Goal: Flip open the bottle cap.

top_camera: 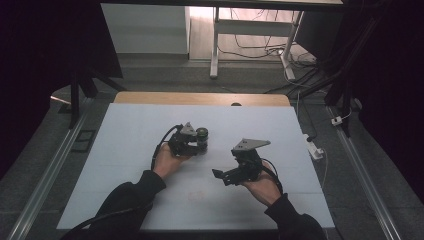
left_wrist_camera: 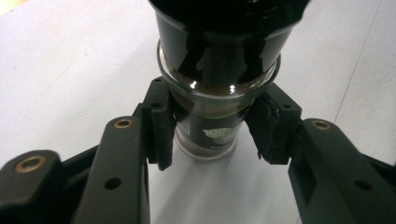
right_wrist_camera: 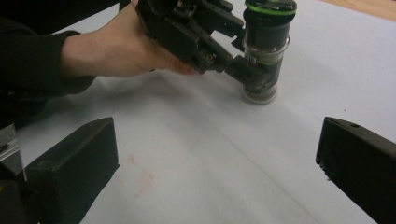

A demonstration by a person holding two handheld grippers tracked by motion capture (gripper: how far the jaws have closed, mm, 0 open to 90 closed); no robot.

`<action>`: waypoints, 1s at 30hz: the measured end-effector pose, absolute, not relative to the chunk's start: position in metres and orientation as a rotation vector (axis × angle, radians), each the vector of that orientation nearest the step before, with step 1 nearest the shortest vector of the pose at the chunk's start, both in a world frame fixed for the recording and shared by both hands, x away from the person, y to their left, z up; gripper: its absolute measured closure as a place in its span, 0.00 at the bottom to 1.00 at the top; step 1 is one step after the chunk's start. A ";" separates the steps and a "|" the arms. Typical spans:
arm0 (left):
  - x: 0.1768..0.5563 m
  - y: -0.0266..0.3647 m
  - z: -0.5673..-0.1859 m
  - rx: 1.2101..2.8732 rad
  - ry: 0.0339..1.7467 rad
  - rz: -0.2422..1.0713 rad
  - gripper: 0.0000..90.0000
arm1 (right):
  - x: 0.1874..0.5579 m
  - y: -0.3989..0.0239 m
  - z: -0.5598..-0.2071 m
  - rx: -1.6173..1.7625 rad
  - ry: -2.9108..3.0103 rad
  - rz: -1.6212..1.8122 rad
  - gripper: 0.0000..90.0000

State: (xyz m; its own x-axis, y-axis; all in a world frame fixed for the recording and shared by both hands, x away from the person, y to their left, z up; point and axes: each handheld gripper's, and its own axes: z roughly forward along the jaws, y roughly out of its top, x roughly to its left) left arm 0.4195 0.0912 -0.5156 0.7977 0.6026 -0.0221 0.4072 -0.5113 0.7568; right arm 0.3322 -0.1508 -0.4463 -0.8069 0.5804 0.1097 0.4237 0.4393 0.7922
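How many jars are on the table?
1. The jar stands upright on the white table, left of centre, clamped between the pads of the left gripper.

High view looks down overhead; both near tool views share the jar (right_wrist_camera: 261, 56).

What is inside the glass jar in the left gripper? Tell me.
The jar shows a brown powdery layer at its bottom through the glass. Its black cap, its label and the left gripper cover the rest.

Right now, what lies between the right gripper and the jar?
Nothing: in the right gripper view, bare white table cover separates the right gripper from the jar.
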 end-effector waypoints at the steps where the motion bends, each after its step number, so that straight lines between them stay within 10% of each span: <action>1: 0.420 0.091 -0.516 2.179 0.743 0.311 0.60 | 0.335 -0.149 -0.447 0.887 2.504 1.308 0.00; 22: 0.420 0.091 -0.516 2.180 0.742 0.311 0.60 | 0.372 -0.115 -0.455 0.878 2.518 1.235 0.00; 30: 0.420 0.092 -0.516 2.183 0.739 0.308 0.60 | 0.380 -0.115 -0.455 0.842 2.533 1.239 0.33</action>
State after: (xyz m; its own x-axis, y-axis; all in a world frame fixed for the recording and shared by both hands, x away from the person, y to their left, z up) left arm 0.4200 0.0915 -0.5162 0.8002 0.5993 -0.0221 0.4062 -0.5145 0.7551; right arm 0.3798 -0.1150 -0.4554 -0.8181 0.5710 0.0680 0.4042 0.4870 0.7742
